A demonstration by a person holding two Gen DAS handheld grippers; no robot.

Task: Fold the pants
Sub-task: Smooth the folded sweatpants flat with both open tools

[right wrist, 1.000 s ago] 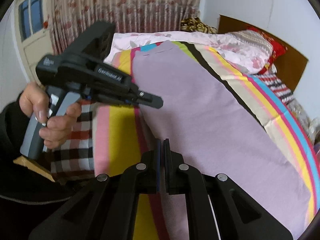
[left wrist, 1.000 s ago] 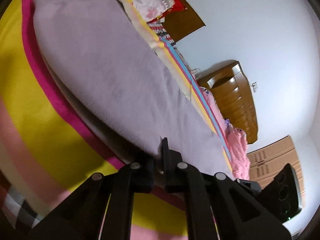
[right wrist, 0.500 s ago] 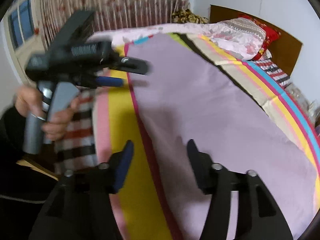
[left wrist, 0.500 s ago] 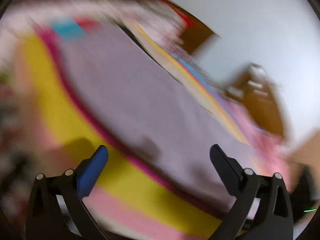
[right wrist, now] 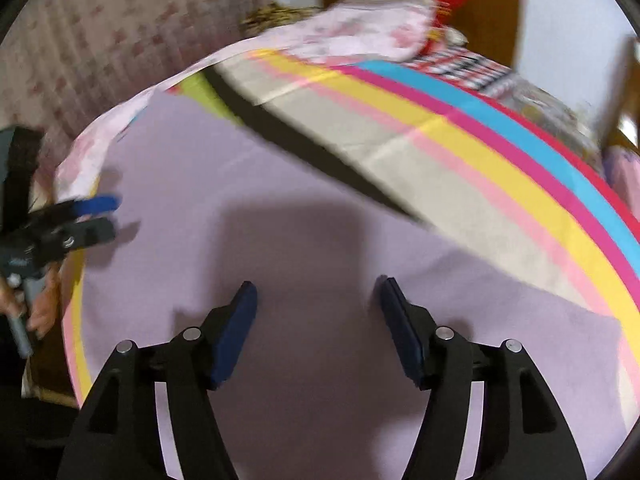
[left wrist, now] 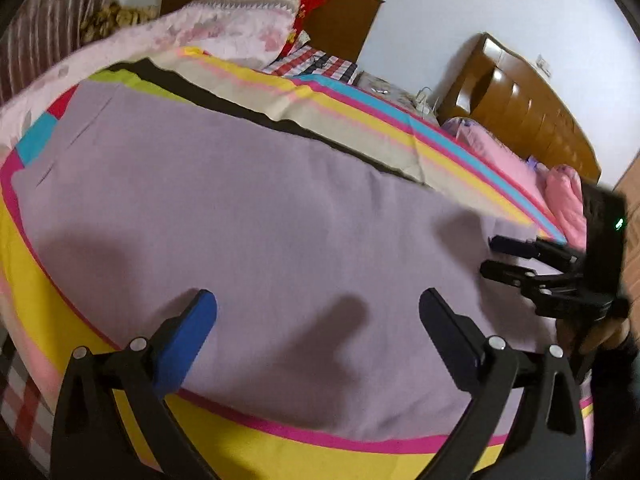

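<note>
Striped bedspread (left wrist: 384,136) bears flat pants (left wrist: 248,216) (both grippers agape).

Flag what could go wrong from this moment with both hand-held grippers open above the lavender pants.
1. The lavender pants lie flat on the striped sheet; a pinch by the left hand-held gripper may grab the sheet too.
2. The right hand-held gripper hangs over mid-fabric, not an edge, so a grab here could bunch the cloth and skew the fold.
3. The right wrist view is blurred, suggesting fast motion that could misplace a grasp.
</note>
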